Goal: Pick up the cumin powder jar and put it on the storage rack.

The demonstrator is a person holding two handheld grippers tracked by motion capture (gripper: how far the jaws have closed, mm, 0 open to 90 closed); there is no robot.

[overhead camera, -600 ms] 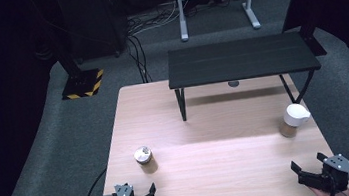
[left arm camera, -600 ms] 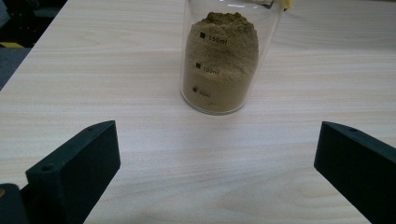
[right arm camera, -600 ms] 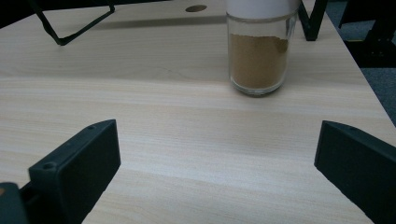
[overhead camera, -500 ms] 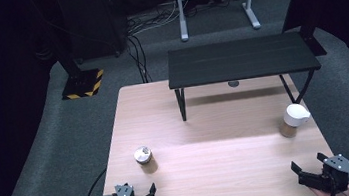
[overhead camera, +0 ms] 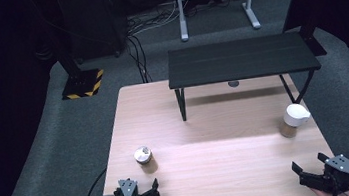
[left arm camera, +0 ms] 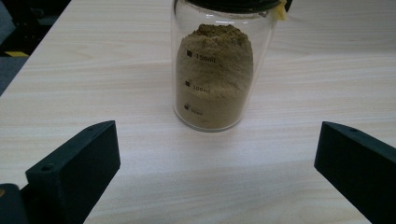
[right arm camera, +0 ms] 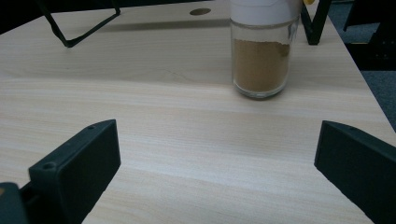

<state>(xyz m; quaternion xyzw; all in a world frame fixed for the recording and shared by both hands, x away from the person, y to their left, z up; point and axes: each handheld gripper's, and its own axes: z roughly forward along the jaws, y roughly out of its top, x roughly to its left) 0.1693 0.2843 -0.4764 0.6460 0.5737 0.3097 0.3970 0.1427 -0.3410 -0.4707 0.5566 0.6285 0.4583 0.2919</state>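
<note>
A small glass jar of tan powder with a dark lid stands on the left of the wooden table; in the left gripper view the jar is straight ahead, beyond the jaws. My left gripper rests open at the near left edge, just short of it. A second jar with a white cap and brown powder stands at the right; the right gripper view shows this jar ahead. My right gripper lies open at the near right edge, nothing between its jaws.
A low black shelf on thin legs spans the far half of the table, with a round hole in the tabletop beneath it. Grey carpet surrounds the table; a yellow-black striped stand base and cables lie to the far left.
</note>
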